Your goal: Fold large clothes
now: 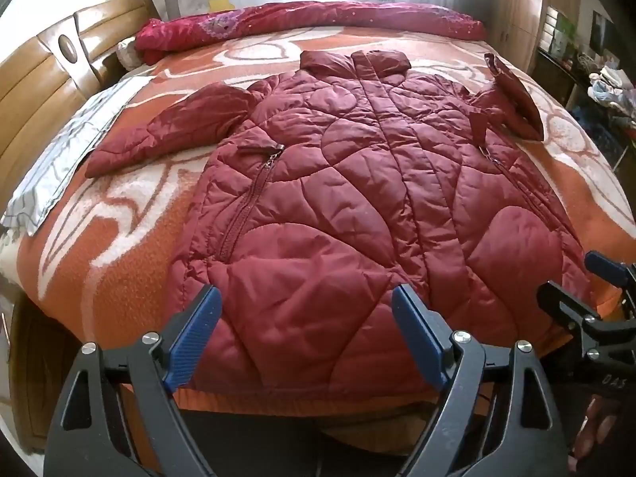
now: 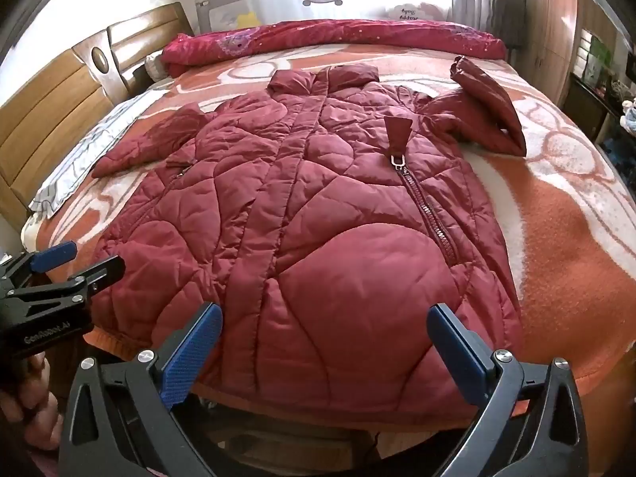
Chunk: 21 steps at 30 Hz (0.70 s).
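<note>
Dark red quilted padded jacket (image 1: pixel 357 206) lies face up and flat on the orange-and-white patterned blanket (image 1: pixel 131 230) that covers the bed. Collar (image 1: pixel 353 61) points to the far side, toward the rolled crimson floral quilt (image 1: pixel 310 20); hem at the near edge, directly under both pairs of tongs.

Key relation: the jacket's long axis runs straight away from the tongs, collar far, hem near. Left tongs (image 1: pixel 306 310) hang over the hem's left half; right tongs (image 2: pixel 324 330) hang over the hem's right half. Both pairs stand apart with nothing between the blue pads; no pad presses on cloth as far as I can tell. Neither arm is clearly nearer to the hem.

Sleeves differ. Left sleeve (image 1: pixel 159 135) lies spread outward and flat, nearer the left tongs. Right sleeve (image 2: pixel 485 115) is bent back on itself and stands partly up, nearer the right tongs. Judgement: a fold likely starts with a sleeve or a side edge, so each hand would take its own side.

Hard to make out:
- hem's very edge is hidden behind the tongs' frames, and it seems to overhang the bed edge;
- right cuff is folded under, opening not visible;
- fisheye bends the outline, so true straightness of the centre placket (image 2: pixel 294 167) is uncertain;
- jacket back unseen.
</note>
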Tool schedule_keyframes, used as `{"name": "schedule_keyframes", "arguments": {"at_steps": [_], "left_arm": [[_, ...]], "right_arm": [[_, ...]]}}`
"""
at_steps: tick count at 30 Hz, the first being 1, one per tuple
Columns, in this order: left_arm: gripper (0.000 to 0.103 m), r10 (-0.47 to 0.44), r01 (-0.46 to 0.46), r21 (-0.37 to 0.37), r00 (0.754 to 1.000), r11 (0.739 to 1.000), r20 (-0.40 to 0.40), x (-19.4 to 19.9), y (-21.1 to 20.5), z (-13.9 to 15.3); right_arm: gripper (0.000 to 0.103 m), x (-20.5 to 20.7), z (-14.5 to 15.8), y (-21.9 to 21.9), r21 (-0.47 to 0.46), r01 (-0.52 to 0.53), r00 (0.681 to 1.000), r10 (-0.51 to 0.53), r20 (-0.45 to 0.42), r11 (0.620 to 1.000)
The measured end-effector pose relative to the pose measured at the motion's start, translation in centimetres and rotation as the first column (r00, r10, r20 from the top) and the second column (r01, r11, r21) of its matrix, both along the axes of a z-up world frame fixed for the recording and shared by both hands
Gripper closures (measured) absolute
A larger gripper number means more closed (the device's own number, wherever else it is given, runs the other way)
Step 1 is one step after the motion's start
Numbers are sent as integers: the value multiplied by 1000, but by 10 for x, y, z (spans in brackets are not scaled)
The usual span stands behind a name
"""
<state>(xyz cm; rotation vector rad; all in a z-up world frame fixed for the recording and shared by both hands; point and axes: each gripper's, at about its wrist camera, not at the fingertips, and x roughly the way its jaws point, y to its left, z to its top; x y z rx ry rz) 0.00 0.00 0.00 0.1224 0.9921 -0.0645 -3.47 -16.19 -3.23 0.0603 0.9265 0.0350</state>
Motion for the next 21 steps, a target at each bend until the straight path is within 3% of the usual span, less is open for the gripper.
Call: {"name": "schedule_keyframes", "arguments": {"at_steps": [21], "left_arm": [[15, -2, 2, -5, 1000, 1000, 8, -3, 0, -3]], "right_arm": [[0, 0, 1, 1, -2, 0, 1000, 0, 2, 1000]]}}
